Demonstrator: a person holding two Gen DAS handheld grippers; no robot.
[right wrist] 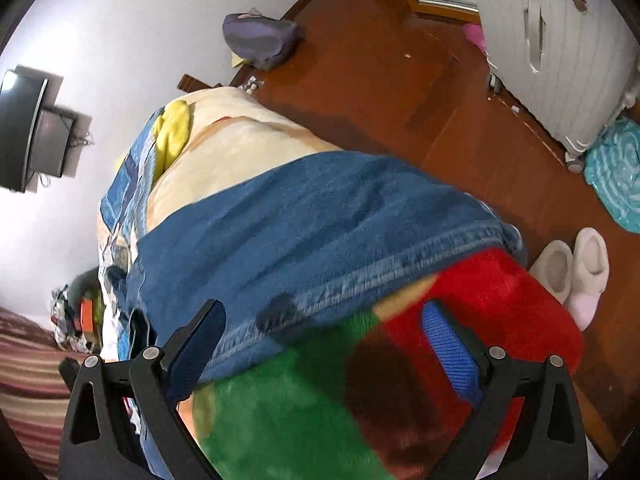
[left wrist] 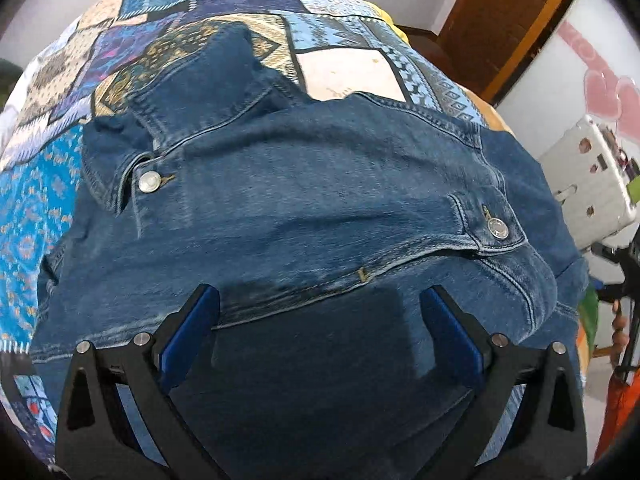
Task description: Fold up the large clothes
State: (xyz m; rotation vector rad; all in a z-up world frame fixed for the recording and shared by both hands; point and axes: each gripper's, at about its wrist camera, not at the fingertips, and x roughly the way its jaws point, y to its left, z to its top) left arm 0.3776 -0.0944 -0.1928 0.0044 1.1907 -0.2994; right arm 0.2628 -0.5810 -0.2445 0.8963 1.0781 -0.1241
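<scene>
Denim jacket [left wrist: 304,200] is lying spread across the patchwork bedspread [left wrist: 52,184], directly under the left gripper [left wrist: 320,316], whose jaws are gaping wide and empty; the right gripper [right wrist: 324,336], equally wide, is hovering at the jacket's hem, over the bed's edge.

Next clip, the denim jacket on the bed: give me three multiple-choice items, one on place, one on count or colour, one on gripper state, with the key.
1. The denim jacket lies on: A floor, B patchwork quilt, C chair.
2. Metal buttons visible in the left wrist view: A none, B two, C five.
3. The left gripper is: A open above the denim, B shut on a sleeve, C out of view.

Key: B, quilt shows around the jacket; B, one on each cuff; A, fingers spread with nothing between.
</scene>
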